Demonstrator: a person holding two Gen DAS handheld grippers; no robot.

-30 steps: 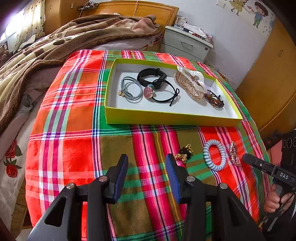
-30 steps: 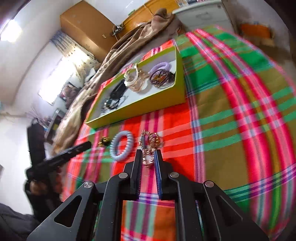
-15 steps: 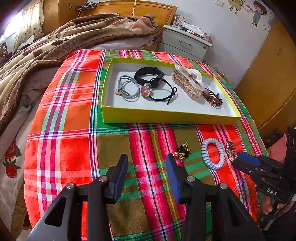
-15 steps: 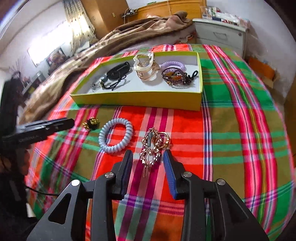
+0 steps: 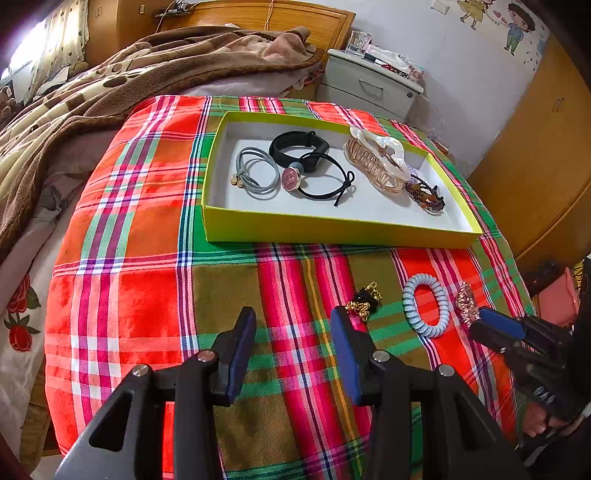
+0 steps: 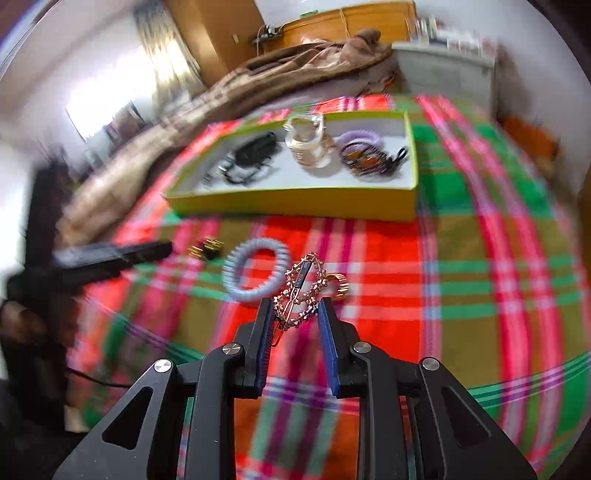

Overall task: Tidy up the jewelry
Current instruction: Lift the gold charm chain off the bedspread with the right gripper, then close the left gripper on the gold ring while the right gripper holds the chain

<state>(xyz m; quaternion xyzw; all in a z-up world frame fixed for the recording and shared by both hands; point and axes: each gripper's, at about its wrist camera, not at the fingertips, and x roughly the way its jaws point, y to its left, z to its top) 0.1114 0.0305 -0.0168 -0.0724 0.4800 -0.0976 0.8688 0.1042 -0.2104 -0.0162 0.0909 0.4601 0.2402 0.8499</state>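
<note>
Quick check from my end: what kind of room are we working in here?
Most likely a bedroom: a bed with a brown blanket and wooden headboard, a white nightstand beside it, and cartoon wall stickers.

Cloth (image 5: 147, 229): plaid of red, orange, green and olive, crossed by pink, white and blue lines.
Tray (image 5: 332, 230): yellow-green walls, white floor.
Coil tie (image 5: 424, 308): pale blue.
Clip (image 6: 301, 293): rose gold, studded with small beads.
Charm (image 5: 364, 301): black and gold.
Band (image 5: 297, 147): black.
Grey ties (image 5: 256, 173): grey, gold discs at one end.
Claw (image 5: 376, 160): pearly white over rose gold teeth.
Bracelet (image 5: 424, 192): dark purple and amber beads.
Blanket (image 5: 110, 74): brown, tan spotted.
Pads (image 5: 242, 350): blue, set on black fingers.
Nightstand (image 5: 369, 86): light grey.
</note>
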